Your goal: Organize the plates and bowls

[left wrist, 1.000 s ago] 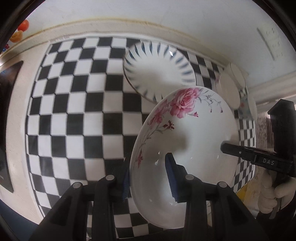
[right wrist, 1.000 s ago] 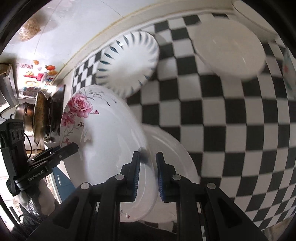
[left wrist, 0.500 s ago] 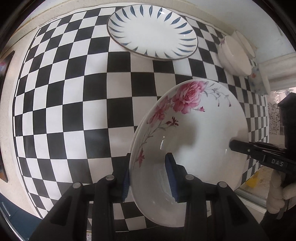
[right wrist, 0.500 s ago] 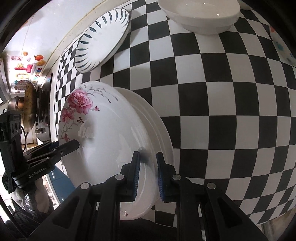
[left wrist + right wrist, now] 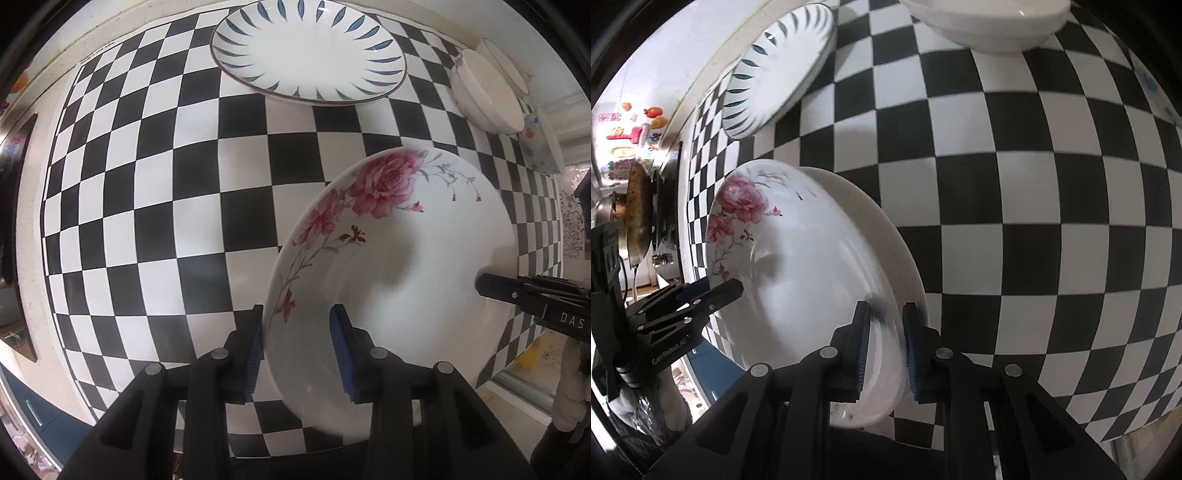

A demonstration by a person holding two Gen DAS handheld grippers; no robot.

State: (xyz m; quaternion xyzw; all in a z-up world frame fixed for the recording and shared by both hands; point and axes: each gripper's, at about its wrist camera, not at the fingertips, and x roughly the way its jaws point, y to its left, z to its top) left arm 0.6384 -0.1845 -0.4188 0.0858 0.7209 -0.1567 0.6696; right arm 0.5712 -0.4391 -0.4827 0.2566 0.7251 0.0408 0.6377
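black-and-white checkered worktop (image 5: 155, 206) ran to pale wall. rose-patterned plate (image 5: 399, 258) hung tilted above it, left gripper (image 5: 297, 347) fingers pinching near rim, right gripper (image 5: 884, 350) clamping opposite rim; blue-petal plate (image 5: 310, 51) beyond.

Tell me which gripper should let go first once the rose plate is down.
Probably the right gripper: it pinches the rose plate together with a plain white plate beneath. The left gripper clamps the opposite rim and can steady it.
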